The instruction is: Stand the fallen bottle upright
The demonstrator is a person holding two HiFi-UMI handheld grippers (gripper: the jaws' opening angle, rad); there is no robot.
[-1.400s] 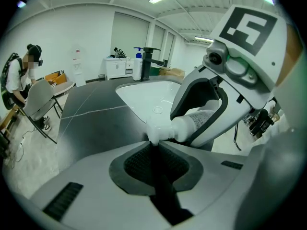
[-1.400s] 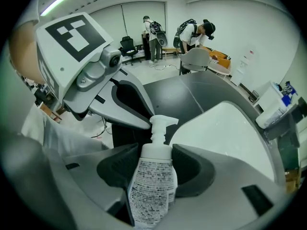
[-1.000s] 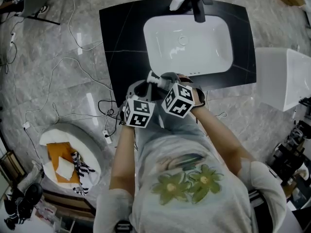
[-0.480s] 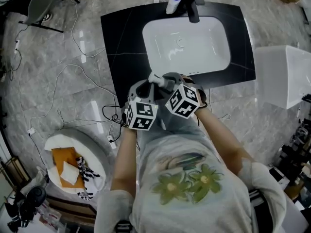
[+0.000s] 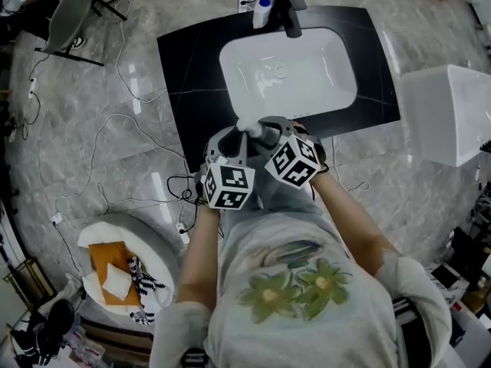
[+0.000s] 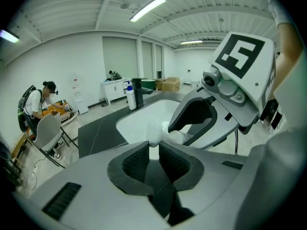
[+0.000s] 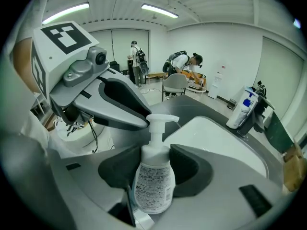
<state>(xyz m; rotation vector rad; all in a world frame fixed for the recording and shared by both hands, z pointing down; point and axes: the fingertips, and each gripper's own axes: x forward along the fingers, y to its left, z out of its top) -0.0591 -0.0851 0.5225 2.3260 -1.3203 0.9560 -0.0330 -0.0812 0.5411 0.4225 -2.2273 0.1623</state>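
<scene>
Right gripper view: right gripper [image 7: 156,169] is clamped on the bottle [image 7: 154,181] at the body, with the pump up and roughly upright between the pads. Left gripper [image 6: 154,150] is narrow, and the tips look pinched on the pump top. I can't confirm real pressure there.

Head view puts the bottle in the air at the person's chest, about over the front edge of the counter [image 5: 199,60]. It's not set down yet.

Risks as I see them:
- Two grips on one bottle. If the hands drift apart, the pump end gets levered and the body twists in the right pads. The label looks smooth, so a slip is likely.
- The counter strip between the sink [image 5: 307,90] and the front edge is thin. Land off-centre and it drops into the basin or onto the floor.
- Release with the base not flat and it falls over again, since it's tall with a small foot.
- Letting go of the body first leaves it hanging from the pump.

The left side and the back by the faucet [image 5: 290,10] have more room.
</scene>
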